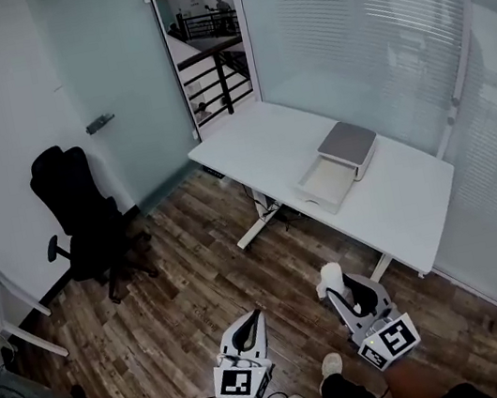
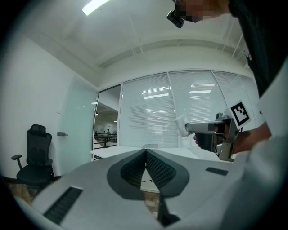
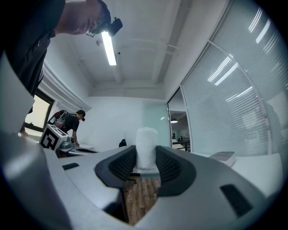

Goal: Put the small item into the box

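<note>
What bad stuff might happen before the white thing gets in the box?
The white item sticks up out of the right gripper, so it might slip out onto the wood floor. The box sits near the table edge; a bump might push it off.

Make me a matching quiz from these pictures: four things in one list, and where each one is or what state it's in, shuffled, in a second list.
Things:
1. item
2. box
3. chair
4. left gripper

Places or states:
A. on the desk
B. jaws shut, nothing between them
C. on the floor, left of the desk
D. held between the jaws of the right gripper

Pairs: 1-D, 2-A, 3-C, 4-B
</note>
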### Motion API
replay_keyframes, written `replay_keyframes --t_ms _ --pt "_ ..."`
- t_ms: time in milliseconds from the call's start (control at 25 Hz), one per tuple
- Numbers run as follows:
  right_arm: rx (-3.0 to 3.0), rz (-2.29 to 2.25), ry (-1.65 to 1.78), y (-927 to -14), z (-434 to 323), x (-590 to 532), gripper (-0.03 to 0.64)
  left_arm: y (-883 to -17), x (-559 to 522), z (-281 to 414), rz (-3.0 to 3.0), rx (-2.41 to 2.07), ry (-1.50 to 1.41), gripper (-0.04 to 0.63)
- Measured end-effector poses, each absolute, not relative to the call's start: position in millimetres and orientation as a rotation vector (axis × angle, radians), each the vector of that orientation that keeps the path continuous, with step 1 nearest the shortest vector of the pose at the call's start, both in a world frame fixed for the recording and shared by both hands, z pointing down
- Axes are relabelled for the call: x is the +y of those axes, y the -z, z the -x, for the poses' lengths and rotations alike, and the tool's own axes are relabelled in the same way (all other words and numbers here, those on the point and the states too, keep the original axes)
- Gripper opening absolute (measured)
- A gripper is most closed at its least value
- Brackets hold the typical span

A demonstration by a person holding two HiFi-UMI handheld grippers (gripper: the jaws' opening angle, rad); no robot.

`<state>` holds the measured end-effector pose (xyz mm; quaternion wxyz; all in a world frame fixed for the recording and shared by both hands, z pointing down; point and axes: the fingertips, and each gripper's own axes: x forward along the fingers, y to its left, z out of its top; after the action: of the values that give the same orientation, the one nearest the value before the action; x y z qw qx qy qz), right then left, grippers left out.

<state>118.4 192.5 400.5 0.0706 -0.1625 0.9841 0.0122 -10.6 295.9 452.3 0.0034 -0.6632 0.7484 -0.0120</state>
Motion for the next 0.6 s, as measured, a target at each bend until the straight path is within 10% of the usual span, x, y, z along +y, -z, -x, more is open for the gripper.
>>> replay_keyframes --t_ms 600 --pt "2.944 0.473 0.009 -405 -74 88 0.149 -439 181 60 2.105 2.343 -0.038 0.012"
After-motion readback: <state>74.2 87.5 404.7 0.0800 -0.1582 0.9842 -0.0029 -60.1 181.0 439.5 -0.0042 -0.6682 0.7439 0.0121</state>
